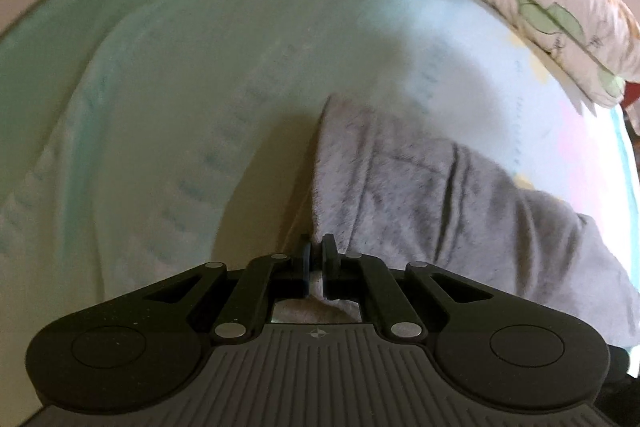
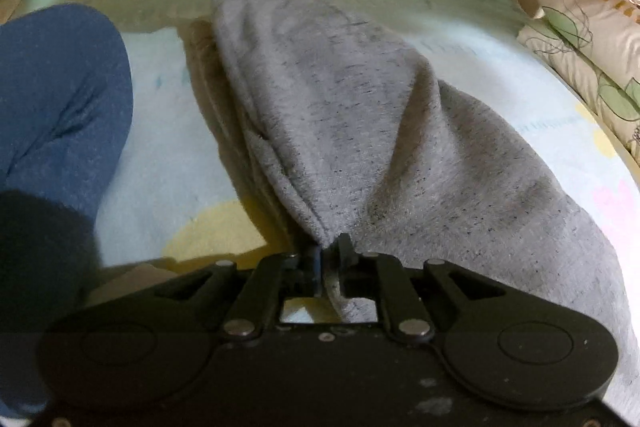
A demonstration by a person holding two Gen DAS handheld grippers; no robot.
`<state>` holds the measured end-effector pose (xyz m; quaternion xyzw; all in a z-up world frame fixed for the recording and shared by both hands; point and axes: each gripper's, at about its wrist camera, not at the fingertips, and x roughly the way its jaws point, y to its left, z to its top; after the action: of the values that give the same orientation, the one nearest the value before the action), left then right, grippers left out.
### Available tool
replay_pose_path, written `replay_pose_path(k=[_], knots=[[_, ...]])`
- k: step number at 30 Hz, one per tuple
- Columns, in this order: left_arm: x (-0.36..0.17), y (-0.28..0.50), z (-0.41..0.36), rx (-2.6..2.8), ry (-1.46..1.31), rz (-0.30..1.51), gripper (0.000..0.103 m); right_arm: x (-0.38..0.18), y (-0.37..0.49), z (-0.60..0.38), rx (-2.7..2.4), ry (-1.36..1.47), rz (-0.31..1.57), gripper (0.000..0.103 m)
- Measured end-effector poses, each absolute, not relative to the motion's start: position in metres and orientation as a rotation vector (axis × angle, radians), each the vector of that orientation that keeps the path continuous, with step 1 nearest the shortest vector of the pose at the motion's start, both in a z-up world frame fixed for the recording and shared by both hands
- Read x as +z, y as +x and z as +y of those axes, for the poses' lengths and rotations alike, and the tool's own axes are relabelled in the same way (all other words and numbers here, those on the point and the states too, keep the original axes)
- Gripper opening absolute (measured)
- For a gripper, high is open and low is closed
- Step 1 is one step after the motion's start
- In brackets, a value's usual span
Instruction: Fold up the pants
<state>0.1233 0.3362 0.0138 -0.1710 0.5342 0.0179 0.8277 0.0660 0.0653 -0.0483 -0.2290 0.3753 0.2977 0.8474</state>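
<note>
We see grey pants [image 2: 360, 131] draped on the bed [image 2: 168, 163], running 12 to 4 o'clock from right hand-held gripper [image 2: 328, 247], clamped on their edge. Left hand-held gripper [image 1: 317, 247] is likewise clamped on them.

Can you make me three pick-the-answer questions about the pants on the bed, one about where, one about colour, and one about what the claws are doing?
1. Where do the pillows lie from the pants in the right wrist view?
A. to the right
B. underneath them
C. to the left

2. What colour are the pants?
A. red
B. grey
C. black

3. What is the right claw doing?
A. hanging open over bare sheet
B. pinching pants cloth
C. holding a pillow

Answers:
1. A, the flowered pillows are stacked at the right edge.
2. B, the cloth is speckled grey.
3. B, a fold of grey cloth is bunched between its fingers; the left claw grips another part.
</note>
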Motion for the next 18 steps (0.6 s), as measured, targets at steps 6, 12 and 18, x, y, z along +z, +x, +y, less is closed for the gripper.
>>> replay_pose_path(k=[6,12,18], knots=[[0.005,0.115,0.342,0.067,-0.374,1.145,0.006,-0.020,0.069,0.027,0.635,-0.240,0.788,0.038],[0.006,0.102,0.336,0.129,-0.314,1.171,0.005,-0.020,0.085,-0.011,0.478,-0.070,0.823,0.038],[0.068,0.092,0.301,0.113,-0.235,0.980,0.005,-0.048,0.086,-0.017,0.438,-0.059,0.939,0.025]])
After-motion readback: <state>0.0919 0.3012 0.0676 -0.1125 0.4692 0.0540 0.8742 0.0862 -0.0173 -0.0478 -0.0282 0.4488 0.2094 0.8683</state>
